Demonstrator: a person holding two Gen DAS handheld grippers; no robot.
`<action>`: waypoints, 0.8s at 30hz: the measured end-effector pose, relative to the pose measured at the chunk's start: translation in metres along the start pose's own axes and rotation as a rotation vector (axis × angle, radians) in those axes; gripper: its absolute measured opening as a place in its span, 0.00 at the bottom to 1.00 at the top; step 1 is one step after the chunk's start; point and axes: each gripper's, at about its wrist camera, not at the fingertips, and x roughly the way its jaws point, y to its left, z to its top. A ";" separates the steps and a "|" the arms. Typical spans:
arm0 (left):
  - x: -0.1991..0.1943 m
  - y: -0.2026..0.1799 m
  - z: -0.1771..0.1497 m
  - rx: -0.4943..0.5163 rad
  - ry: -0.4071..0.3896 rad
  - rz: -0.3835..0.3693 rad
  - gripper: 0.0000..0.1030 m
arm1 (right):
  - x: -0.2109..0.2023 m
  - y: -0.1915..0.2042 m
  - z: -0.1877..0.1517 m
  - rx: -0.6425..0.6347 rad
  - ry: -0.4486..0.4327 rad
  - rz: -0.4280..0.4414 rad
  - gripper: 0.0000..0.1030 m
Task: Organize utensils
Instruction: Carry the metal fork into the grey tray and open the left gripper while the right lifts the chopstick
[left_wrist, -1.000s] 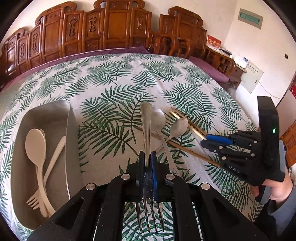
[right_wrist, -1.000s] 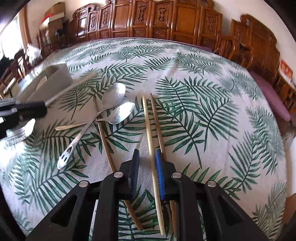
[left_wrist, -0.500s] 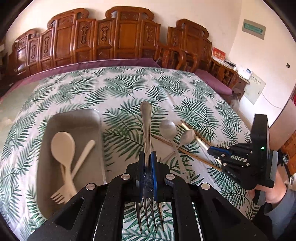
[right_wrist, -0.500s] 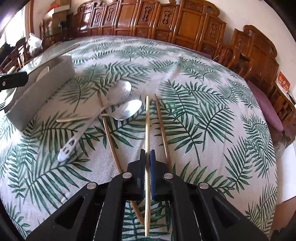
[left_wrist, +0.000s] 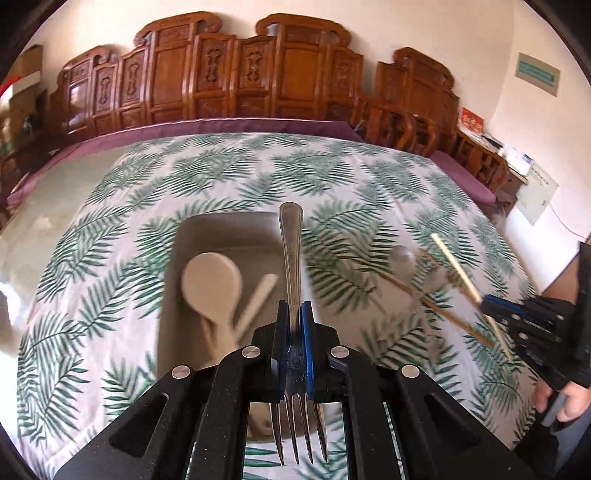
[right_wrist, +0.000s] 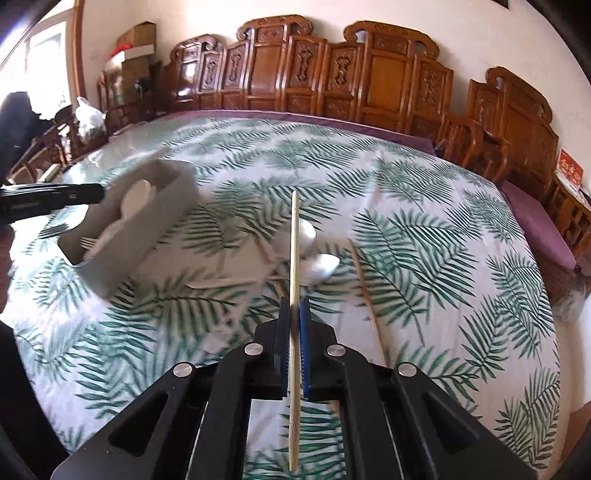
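Your left gripper (left_wrist: 294, 314) is clamped on the metal fork (left_wrist: 291, 258) above the grey tray (left_wrist: 221, 229) holding a cream spoon (left_wrist: 212, 280) and fork, while your right gripper (right_wrist: 293, 314) pinches one chopstick (right_wrist: 294, 258) over the table.

One grey tray (left_wrist: 173, 295). In it: one beige spoon (left_wrist: 212, 284) and one beige fork (right_wrist: 88, 242), plus one more pale handle (left_wrist: 258, 299), its kind unclear. One metal fork (left_wrist: 291, 258). Two metal spoons (right_wrist: 314, 254) on the cloth, blurred. Chopsticks: one raised light one (right_wrist: 294, 258), three lying (right_wrist: 364, 288). Two grippers: left gripper (left_wrist: 295, 314), right gripper (right_wrist: 293, 314).
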 end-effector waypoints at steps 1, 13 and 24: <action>0.001 0.005 0.000 -0.007 0.004 0.007 0.06 | -0.002 0.004 0.001 -0.001 -0.005 0.013 0.06; 0.041 0.038 -0.005 -0.054 0.101 0.099 0.06 | -0.013 0.044 0.008 -0.039 -0.021 0.121 0.06; 0.049 0.039 -0.004 -0.067 0.134 0.101 0.06 | -0.018 0.066 0.012 -0.054 -0.028 0.163 0.06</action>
